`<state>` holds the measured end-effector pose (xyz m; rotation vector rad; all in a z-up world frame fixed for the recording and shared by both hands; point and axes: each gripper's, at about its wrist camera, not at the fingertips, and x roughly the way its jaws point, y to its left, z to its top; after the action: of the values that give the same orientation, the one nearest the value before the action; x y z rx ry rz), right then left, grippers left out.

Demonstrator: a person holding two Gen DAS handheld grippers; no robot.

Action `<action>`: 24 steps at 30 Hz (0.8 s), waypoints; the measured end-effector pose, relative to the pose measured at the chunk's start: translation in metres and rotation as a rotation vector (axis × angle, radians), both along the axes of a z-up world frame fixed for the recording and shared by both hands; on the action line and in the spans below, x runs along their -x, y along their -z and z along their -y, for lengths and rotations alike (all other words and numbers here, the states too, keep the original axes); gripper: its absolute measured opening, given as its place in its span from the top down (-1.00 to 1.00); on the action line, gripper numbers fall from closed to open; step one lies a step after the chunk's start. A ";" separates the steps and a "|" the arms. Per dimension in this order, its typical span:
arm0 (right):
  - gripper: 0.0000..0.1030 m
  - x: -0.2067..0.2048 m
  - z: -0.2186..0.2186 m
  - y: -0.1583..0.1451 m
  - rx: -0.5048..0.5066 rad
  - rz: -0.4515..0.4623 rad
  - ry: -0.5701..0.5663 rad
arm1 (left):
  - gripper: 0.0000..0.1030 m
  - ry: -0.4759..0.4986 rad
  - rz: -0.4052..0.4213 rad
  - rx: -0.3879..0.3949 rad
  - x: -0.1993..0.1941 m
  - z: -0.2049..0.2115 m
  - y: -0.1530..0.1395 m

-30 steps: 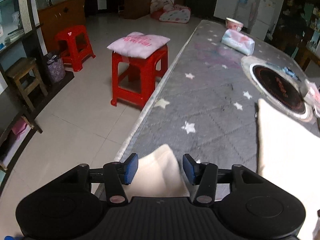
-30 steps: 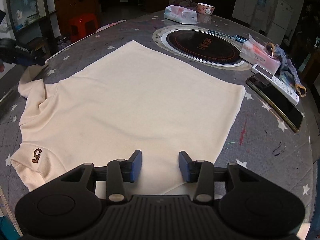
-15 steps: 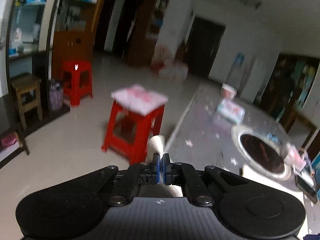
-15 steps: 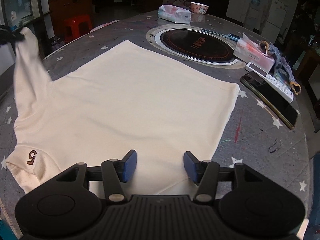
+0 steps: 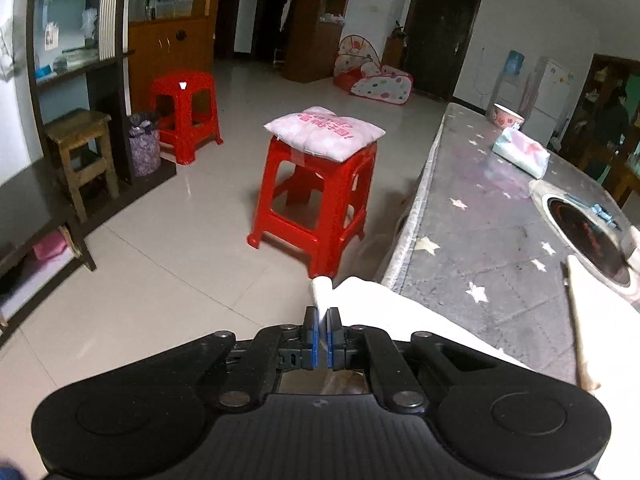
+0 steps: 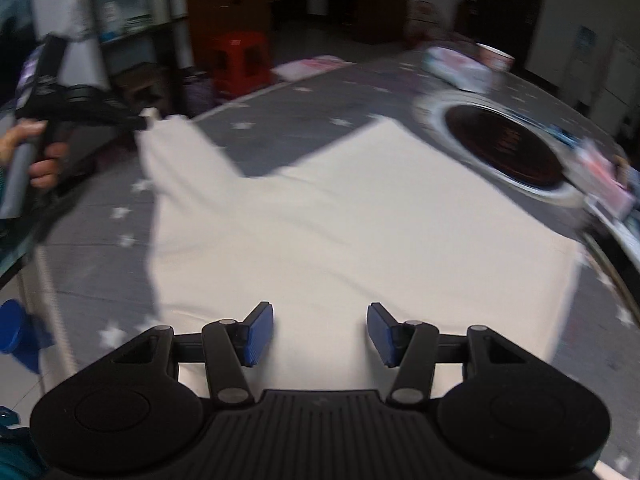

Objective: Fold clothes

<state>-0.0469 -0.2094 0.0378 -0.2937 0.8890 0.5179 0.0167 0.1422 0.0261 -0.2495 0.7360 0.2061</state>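
Left tongs (image 5: 322,330) pinch sleeve (image 6: 172,140) off table (image 5: 472,232); right tongs (image 6: 320,330) gape over shirt (image 6: 340,220); we fear cuff slipping free

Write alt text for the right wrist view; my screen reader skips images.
The open right gripper hovers over a cream shirt spread on a grey star-print table. At left, the left gripper lifts the shirt's sleeve.

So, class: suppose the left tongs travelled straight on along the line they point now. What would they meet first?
The left tongs are shut on the cream sleeve, which sticks out just ahead. Beyond it lies open air over the floor, then probably the red stool, though depth is hard to judge.
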 end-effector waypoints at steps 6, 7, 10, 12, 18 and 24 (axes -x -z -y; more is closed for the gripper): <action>0.00 0.004 -0.045 0.015 -0.022 -0.019 -0.103 | 0.92 -0.007 -0.013 -0.008 0.003 -0.003 0.001; 0.02 0.008 -0.046 0.014 -0.021 -0.016 -0.117 | 0.92 -0.010 -0.020 -0.011 0.002 -0.005 0.002; 0.05 0.020 -0.045 0.011 -0.028 -0.020 -0.156 | 0.82 -0.036 -0.048 -0.006 -0.001 -0.008 0.004; 0.05 0.025 -0.040 0.008 -0.043 -0.025 -0.165 | 0.73 -0.057 -0.055 -0.005 0.000 -0.008 0.002; 0.05 0.034 0.010 -0.014 -0.102 0.005 -0.049 | 0.55 -0.011 0.003 -0.046 0.011 0.015 -0.024; 0.05 0.046 0.087 -0.012 -0.120 0.006 0.185 | 0.45 0.200 0.062 0.004 0.020 0.074 -0.044</action>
<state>-0.0931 -0.2961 0.0501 -0.1025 0.8659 0.3963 -0.0037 0.0678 0.0700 -0.1838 0.6950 0.0074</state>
